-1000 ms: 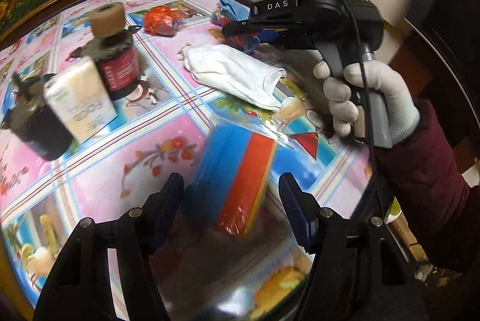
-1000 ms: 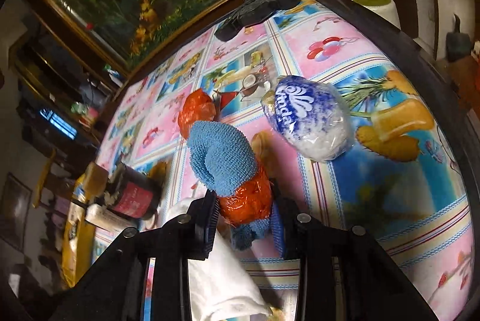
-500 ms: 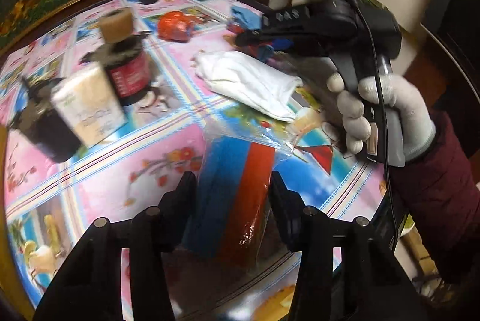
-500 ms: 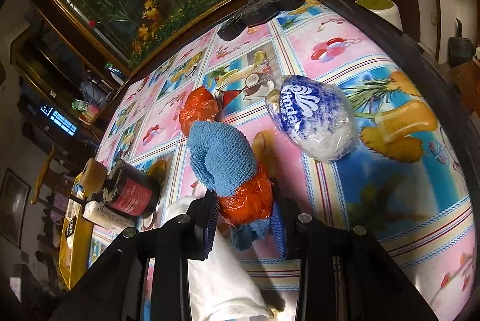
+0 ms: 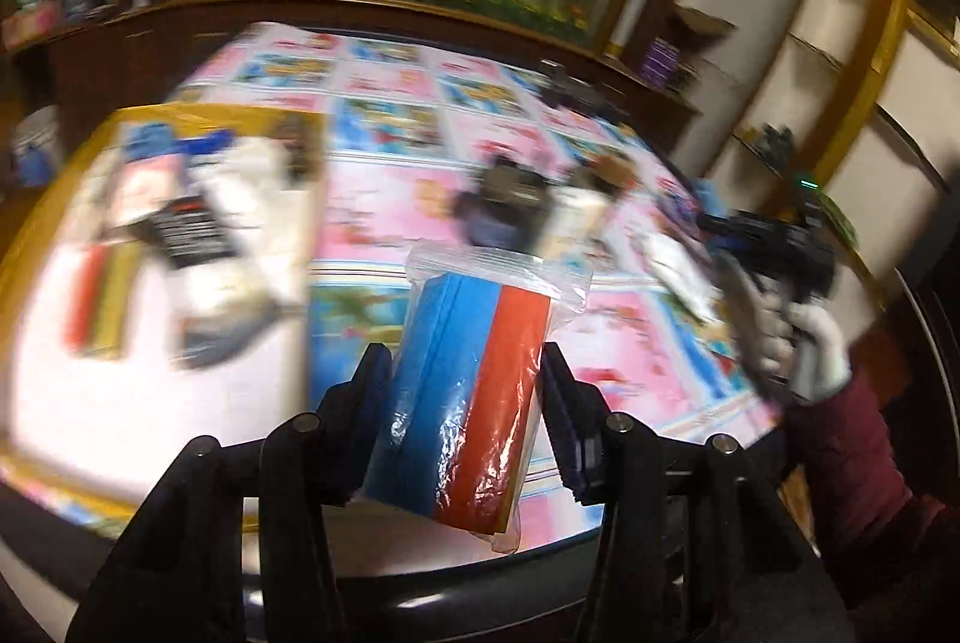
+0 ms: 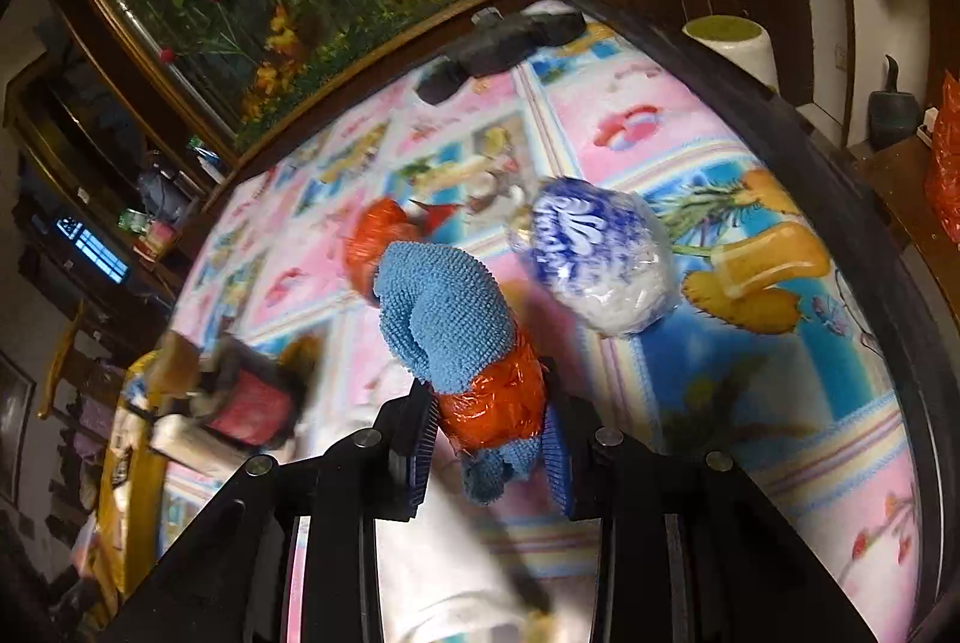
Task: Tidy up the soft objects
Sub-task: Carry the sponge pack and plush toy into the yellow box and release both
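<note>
We have the left tongs [image 5: 462,403] clenched on bagged sponges [image 5: 465,403], right tongs [image 6: 489,427] grasping a blue cloth bundle [image 6: 447,319]. A tissue pack [image 6: 597,265] remains on the desk [image 6: 780,403].

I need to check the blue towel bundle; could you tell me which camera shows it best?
The right wrist view: the blue towel, wrapped with orange plastic, sits sharp between the right gripper. The left wrist view is blurred and does not show it clearly.
</note>
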Action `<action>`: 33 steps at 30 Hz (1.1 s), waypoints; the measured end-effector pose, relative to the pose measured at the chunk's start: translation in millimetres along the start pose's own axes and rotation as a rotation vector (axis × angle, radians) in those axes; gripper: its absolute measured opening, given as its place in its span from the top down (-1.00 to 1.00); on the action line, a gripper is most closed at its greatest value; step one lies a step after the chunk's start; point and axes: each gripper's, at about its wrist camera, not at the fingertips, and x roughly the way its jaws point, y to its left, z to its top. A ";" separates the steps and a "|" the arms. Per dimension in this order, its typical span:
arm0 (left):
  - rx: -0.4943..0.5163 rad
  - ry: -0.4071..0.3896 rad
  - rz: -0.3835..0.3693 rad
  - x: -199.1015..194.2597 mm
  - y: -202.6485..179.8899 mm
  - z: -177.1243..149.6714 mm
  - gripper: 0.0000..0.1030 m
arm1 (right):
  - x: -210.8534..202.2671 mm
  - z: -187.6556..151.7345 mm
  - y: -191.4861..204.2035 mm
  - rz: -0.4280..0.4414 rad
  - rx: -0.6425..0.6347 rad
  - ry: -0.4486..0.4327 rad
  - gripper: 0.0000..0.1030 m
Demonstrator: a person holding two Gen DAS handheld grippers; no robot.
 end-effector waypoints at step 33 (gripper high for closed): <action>-0.353 0.004 0.247 3.5 201.4 25.0 -0.19 | 101.7 -160.7 415.3 0.382 -0.635 0.546 0.40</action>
